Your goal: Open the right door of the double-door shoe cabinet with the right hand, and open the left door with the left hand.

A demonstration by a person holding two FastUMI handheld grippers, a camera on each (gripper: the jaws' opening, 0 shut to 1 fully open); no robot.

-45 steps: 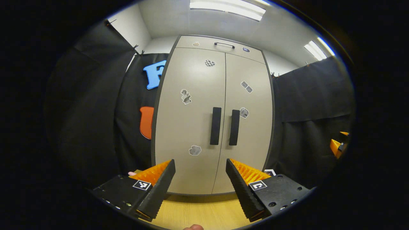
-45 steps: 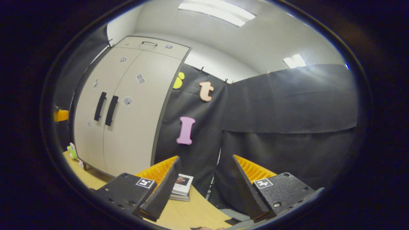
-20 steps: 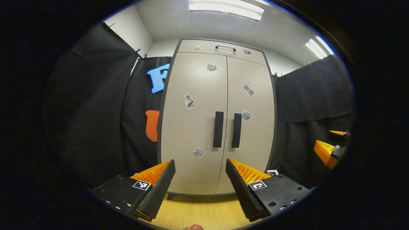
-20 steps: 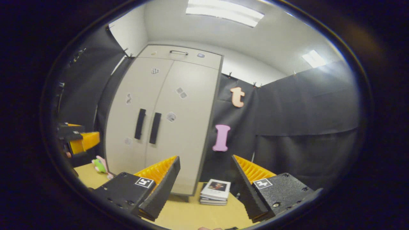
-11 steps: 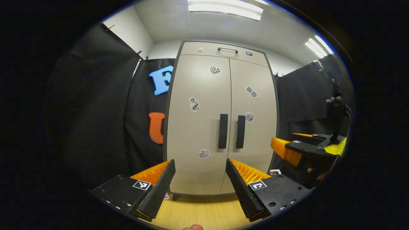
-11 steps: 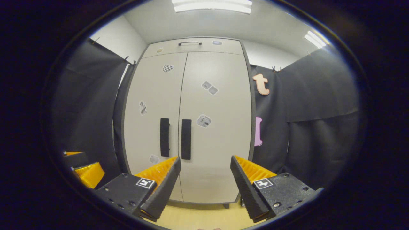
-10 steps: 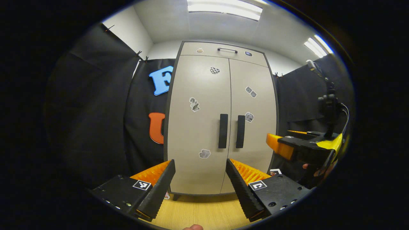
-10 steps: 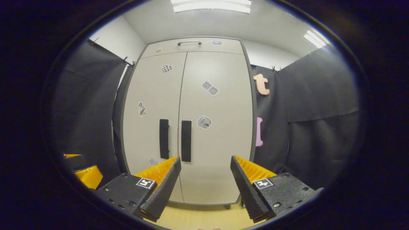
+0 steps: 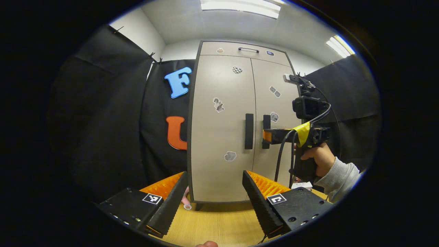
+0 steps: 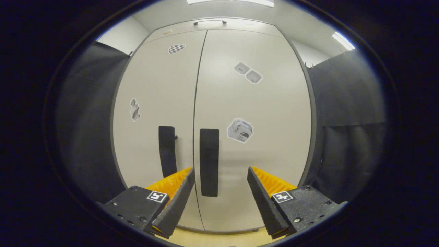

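Two grippers are facing the shoe cabinet (image 9: 236,137), which is standing on the wooden tabletop (image 9: 216,223) with both doors closed. The right gripper (image 10: 219,171) is hanging with its jaws spread wide and nothing between them, right up at the cabinet's front. In the right gripper view the right door's handle (image 10: 209,161) is sitting in the gap between its fingers, nearer the left one, though I cannot tell whether anything is touching it. The left door's handle (image 10: 167,151) is standing just beside it, across the seam between the two doors. Seen from the left gripper view, the right gripper (image 9: 269,135) is pointing straight at the right door (image 9: 272,130), level with the handles, and a hand (image 9: 317,159) in a pale sleeve is gripping its grip. The left gripper (image 9: 214,175) is hovering well back from the cabinet, low before its foot, also spread apart and carrying nothing. Small stickers are dotting both cabinet doors.
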